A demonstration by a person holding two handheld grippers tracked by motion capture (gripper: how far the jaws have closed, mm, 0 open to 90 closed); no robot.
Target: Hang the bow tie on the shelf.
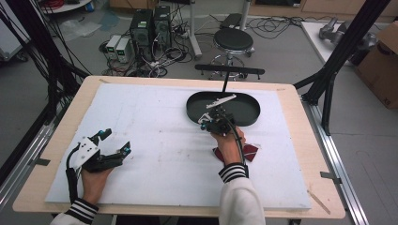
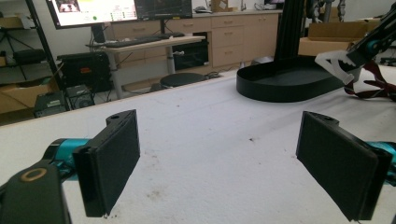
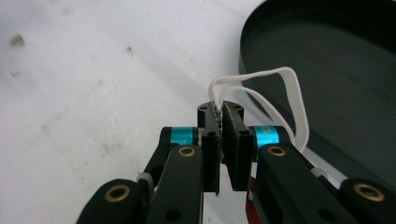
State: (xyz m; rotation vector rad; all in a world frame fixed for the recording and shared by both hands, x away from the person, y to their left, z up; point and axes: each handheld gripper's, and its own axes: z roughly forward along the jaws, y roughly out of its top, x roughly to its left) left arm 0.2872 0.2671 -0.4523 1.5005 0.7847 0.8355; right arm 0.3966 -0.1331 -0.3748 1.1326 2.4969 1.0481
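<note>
We see a white foam-board sheet (image 1: 155, 154) covering the wooden table. On it, far right, sits a black oval plastic tray (image 1: 244, 112), w/ a dark red cloth piece (image 1: 251, 151) just nearer the person. Our left gripper (image 1: 115, 141) rests near the sheet's left edge, jaws wide apart, nothing btwn them. Our right gripper (image 3: 222, 109) is at the tray's near rim, jaws closed on a thin white looped plastic strip (image 3: 285, 88) that arcs toward the tray.

The person's right hand (image 1: 228, 143) covers most of the dark red packet (image 1: 252, 151) on the desk, leaving its shape unclear.
</note>
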